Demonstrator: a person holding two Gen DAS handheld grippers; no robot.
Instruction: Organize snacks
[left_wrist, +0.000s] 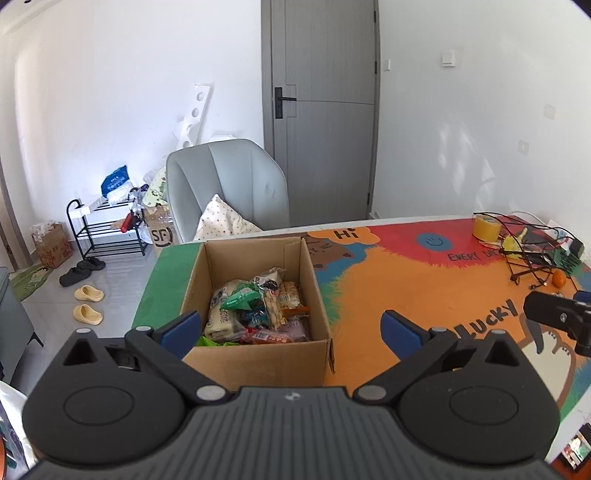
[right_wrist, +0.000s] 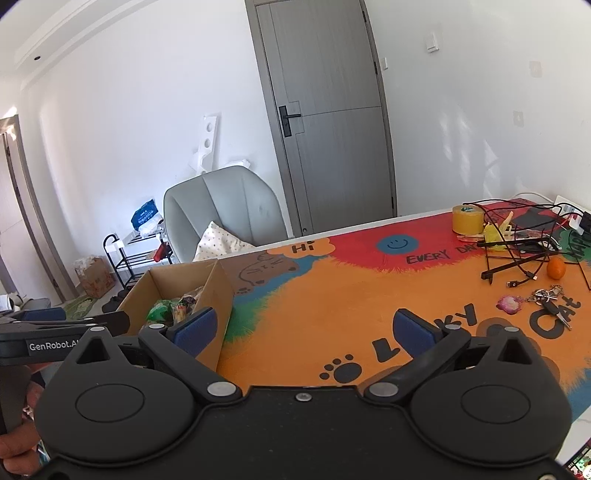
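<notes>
An open cardboard box (left_wrist: 258, 354) stands on the table's left part, with several snack packets (left_wrist: 255, 306) piled inside. My left gripper (left_wrist: 291, 328) hovers over the box's near wall, jaws wide open and empty. In the right wrist view the same box (right_wrist: 218, 284) sits at the left, snack packets (right_wrist: 173, 308) showing over its rim. My right gripper (right_wrist: 304, 328) hangs open above the bare orange mat to the right of the box, nothing between its blue pads (right_wrist: 195, 328). The left gripper's body (right_wrist: 55, 332) shows at that view's left edge.
A colourful cat-print mat (right_wrist: 332, 302) covers the table. At its far right lie a yellow tape roll (right_wrist: 468, 218), a black wire rack (right_wrist: 517, 254) with cables, an orange fruit (right_wrist: 556, 268) and keys (right_wrist: 550, 299). A grey chair (left_wrist: 225, 184) stands behind the table.
</notes>
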